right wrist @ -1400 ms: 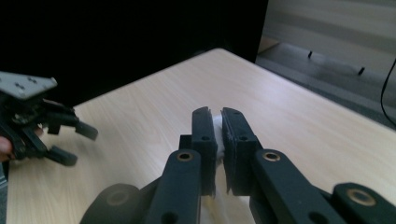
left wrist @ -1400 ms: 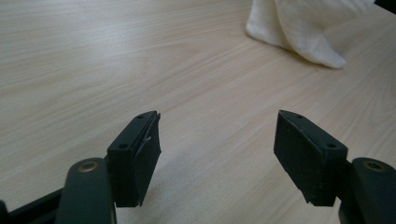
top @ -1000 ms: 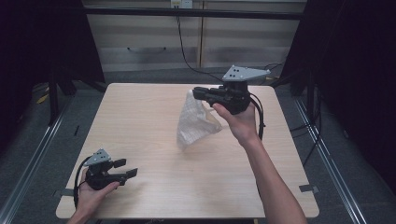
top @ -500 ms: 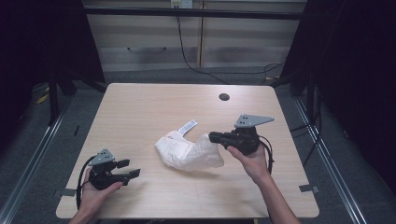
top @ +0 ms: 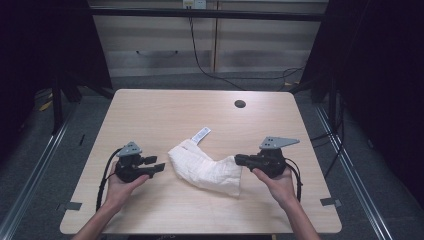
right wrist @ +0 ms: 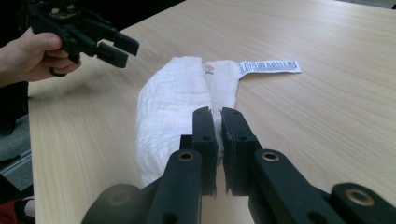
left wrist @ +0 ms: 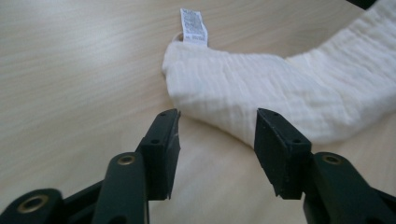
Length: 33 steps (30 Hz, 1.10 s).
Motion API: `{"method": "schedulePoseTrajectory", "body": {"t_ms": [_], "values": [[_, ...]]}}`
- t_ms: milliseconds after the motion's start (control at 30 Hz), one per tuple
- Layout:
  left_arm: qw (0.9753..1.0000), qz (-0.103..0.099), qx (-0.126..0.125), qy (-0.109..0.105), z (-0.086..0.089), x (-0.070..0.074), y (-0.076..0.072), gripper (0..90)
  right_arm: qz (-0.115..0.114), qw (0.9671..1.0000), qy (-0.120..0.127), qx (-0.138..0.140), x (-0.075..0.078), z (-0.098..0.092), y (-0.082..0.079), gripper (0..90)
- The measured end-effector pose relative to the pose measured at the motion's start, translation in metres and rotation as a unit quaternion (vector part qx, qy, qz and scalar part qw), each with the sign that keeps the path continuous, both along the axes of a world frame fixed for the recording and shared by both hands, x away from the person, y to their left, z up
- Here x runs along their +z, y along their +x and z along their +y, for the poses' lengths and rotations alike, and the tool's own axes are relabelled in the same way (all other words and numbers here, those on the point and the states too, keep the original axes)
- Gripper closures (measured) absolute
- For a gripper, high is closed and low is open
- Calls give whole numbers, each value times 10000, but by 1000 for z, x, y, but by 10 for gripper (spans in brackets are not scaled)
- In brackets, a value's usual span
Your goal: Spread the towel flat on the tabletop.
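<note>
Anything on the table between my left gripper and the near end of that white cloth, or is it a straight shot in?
Nothing visible stands in the way. The left gripper is open and points at the white cloth, with bare wooden table between them. The right gripper is shut on the cloth's other end.

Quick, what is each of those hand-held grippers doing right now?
Left hand-held gripper: open, holding nothing, pointed at the white cloth.
Right hand-held gripper: closed on the cloth's end.
</note>
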<state>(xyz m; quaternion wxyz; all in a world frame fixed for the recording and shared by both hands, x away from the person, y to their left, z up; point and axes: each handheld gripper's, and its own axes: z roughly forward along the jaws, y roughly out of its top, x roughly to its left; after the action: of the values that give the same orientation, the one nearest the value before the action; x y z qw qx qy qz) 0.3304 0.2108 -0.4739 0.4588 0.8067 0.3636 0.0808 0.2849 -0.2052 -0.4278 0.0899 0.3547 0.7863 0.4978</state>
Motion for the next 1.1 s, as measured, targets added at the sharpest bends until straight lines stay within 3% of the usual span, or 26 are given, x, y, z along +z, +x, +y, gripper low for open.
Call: {"method": "schedulePoseTrajectory", "body": {"t_ms": [200,267,300,333,367,433,567,733,1100], "values": [[9996,184,201,30,-25,-13,29,396,77,9999,21,-81,-10,-5,-1,846],[9995,242,156,98,-33,-19,33,429,104,9999,17,-79,-13,-7,-2,846],[9996,239,63,149,-36,-22,33,489,115,9999,-5,-89,-15,-7,-2,846],[9995,242,-6,195,-39,-24,32,576,129,9999,-29,-104,-17,-8,-2,846],[9990,184,-123,396,-43,-27,31,630,147,9998,-45,-110,-18,-8,-2,845],[9984,159,-232,486,-47,-29,28,760,193,9996,-115,-141,-22,-10,-2,844],[9978,153,-310,562,-48,-27,23,897,304,9990,-230,-250,-29,-15,-1,840],[9967,256,-486,598,-43,-26,14,900,530,9956,-595,-487,-46,-26,1,823],[9940,333,-877,560,-29,-22,-21,900,813,9903,-797,-792,-68,-32,16,761]]}}
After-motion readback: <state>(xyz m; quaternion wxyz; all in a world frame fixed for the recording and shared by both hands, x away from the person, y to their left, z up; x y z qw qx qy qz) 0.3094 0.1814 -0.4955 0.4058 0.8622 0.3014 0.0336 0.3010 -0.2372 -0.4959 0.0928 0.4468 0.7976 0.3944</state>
